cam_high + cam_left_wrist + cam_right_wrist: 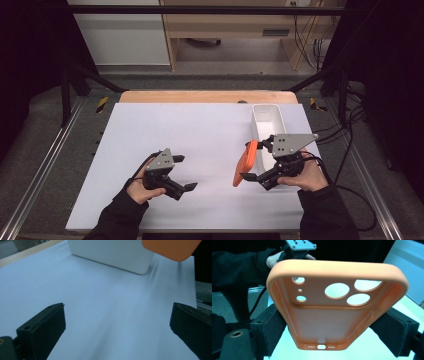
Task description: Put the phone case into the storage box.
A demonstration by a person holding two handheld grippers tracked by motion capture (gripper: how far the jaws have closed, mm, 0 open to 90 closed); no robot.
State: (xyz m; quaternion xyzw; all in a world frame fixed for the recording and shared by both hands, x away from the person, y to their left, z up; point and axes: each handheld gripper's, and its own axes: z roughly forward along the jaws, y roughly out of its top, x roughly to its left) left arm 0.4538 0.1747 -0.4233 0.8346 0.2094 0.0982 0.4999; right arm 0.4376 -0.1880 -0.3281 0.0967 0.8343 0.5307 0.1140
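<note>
The orange phone case (332, 312) sits clamped in the right gripper (255, 162), raised beside the white bin (269, 127), likely for dropping in; the left gripper (182, 172) waits with jaws apart.

light: even overhead, table bright | surroundings dark | gripper views soft, slight blur

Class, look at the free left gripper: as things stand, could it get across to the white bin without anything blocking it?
Probably yes. The left gripper is open and holds nothing, and bare white table lies between it and the white bin. The orange phone case, held up by the right gripper, hangs near the bin's front end, so approach farther back.
</note>
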